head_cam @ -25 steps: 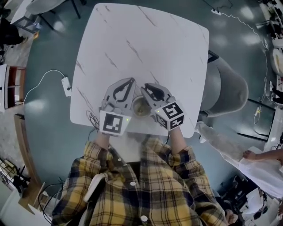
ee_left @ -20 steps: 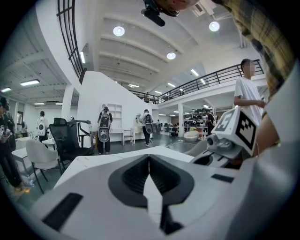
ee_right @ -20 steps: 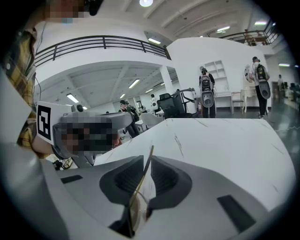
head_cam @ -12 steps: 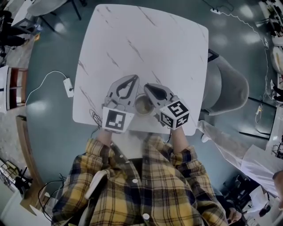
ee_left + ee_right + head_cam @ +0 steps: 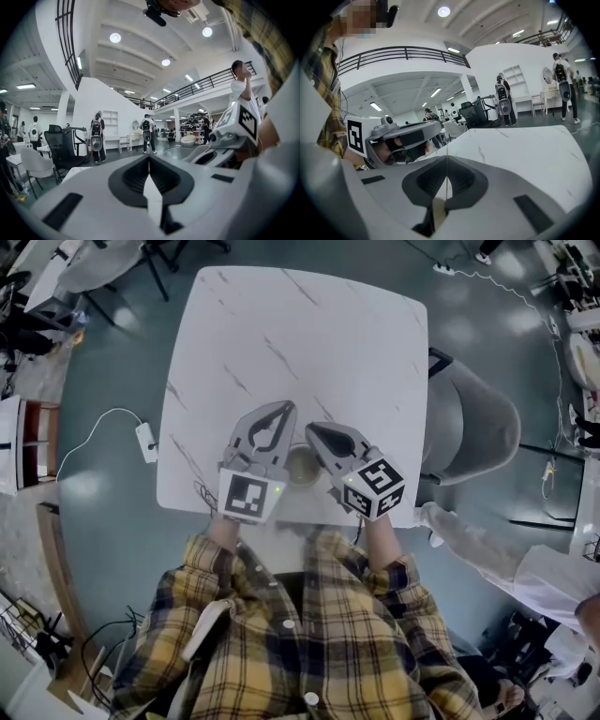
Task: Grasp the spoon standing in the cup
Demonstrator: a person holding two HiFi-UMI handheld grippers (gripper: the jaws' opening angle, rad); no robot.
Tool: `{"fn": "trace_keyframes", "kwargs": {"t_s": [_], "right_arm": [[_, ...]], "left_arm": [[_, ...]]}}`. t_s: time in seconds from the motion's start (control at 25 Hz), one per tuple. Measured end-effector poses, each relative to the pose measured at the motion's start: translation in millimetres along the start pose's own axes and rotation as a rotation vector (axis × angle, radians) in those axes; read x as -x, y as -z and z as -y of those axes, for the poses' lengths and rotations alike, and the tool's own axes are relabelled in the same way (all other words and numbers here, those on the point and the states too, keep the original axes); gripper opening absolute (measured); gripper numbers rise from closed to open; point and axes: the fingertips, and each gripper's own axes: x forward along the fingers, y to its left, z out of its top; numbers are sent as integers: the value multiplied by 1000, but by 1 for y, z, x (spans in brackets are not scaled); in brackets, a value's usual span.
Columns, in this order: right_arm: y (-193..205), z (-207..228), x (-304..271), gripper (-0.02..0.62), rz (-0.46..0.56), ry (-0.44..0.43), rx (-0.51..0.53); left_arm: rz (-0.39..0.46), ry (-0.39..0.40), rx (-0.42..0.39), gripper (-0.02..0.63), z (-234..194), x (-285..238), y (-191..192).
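Pale round cup [image 5: 302, 466], upright, spoon unclear

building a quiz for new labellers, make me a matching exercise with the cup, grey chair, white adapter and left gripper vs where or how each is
Things: 1 cup; 2 grey chair; 3 white adapter; 4 left gripper.
Places or states: A on the floor, off the table's left edge; B jaws together, nothing held; C just left of the right gripper; D at the table's right side.
Pairs: 1-C; 2-D; 3-A; 4-B.

Round beige cup [image 5: 302, 465] lower centre on white marbled square table [image 5: 291, 334], between left gripper [image 5: 281, 410] and right gripper [image 5: 314, 430], grey chair [image 5: 478, 427] right of table.
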Motion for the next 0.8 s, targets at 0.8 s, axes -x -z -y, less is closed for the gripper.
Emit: {"fn": "trace_keyframes", "kwargs": {"t_s": [0.8], "right_arm": [[-93, -20, 39, 17, 216, 17, 133]], "left_arm": [[92, 35, 8, 18, 3, 6, -46]]}}
